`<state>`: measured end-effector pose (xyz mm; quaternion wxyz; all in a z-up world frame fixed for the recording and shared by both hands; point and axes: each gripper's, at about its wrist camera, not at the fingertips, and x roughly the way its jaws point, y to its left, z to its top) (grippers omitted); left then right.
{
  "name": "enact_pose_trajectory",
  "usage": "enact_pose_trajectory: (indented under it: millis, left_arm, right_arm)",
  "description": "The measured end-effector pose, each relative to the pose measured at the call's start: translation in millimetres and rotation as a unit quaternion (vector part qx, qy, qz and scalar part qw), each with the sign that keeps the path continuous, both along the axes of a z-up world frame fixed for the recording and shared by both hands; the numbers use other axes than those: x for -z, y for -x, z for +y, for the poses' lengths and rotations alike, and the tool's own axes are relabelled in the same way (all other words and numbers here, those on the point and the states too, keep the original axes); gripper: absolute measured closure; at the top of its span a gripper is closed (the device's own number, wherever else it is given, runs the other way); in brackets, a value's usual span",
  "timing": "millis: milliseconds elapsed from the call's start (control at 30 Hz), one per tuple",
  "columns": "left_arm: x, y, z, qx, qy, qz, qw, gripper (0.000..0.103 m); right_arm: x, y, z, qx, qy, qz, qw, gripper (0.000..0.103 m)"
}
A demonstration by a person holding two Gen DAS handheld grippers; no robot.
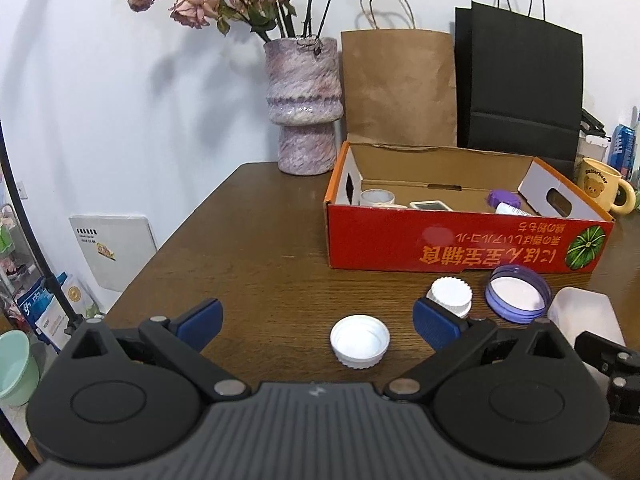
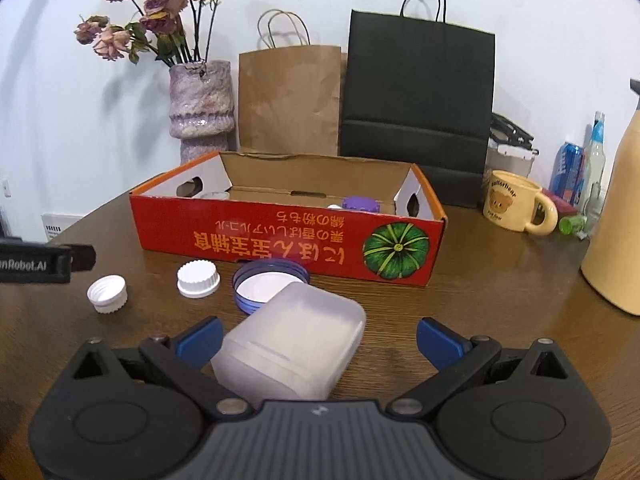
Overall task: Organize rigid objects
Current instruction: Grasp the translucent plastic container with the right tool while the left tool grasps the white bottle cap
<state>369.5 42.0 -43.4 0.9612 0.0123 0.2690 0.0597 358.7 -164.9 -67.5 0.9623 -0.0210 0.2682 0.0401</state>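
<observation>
My left gripper point(image 1: 318, 326) is open, its jaws either side of a white bottle cap point(image 1: 359, 342) lying open side up on the wooden table point(image 1: 248, 240). A ridged white cap point(image 1: 450, 295) and a purple lid point(image 1: 516, 294) lie beyond. My right gripper point(image 2: 318, 342) is open around a frosted plastic box point(image 2: 290, 346). The same white bottle cap point(image 2: 107, 288), ridged white cap point(image 2: 198, 279) and purple lid point(image 2: 269, 283) show in the right wrist view. A red cardboard box point(image 1: 460, 244) holds a tape roll point(image 1: 376, 198), a small device point(image 1: 430, 205) and a purple-capped tube point(image 1: 506, 202).
A purple vase of dried roses point(image 1: 302, 104), a brown paper bag point(image 1: 398, 84) and a black bag point(image 1: 520, 88) stand behind the box. A yellow bear mug point(image 2: 516, 206), cans, bottles and a tan jug point(image 2: 618, 216) stand on the right. The table edge runs along the left.
</observation>
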Motion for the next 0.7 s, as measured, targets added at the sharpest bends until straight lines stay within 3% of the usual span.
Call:
enact_pose_trajectory:
  millis: [533, 633, 700]
  left_arm:
    - [6.1, -5.1, 4.2, -0.007, -0.006, 0.014, 0.9999, 0.000]
    - [7.1, -5.7, 4.9, -0.008, -0.006, 0.016, 0.9998, 0.000]
    - [7.7, -5.7, 4.7, -0.009, -0.008, 0.016, 0.9998, 0.000]
  right_arm:
    - [18.6, -39.5, 3.0, 0.044, 0.027, 0.058, 0.997, 0.002]
    - [20.9, -43.3, 0.2, 0.036, 0.021, 0.065, 0.997, 0.015]
    - [22.2, -44.6, -2.5, 0.026, 0.011, 0.066, 0.997, 0.034]
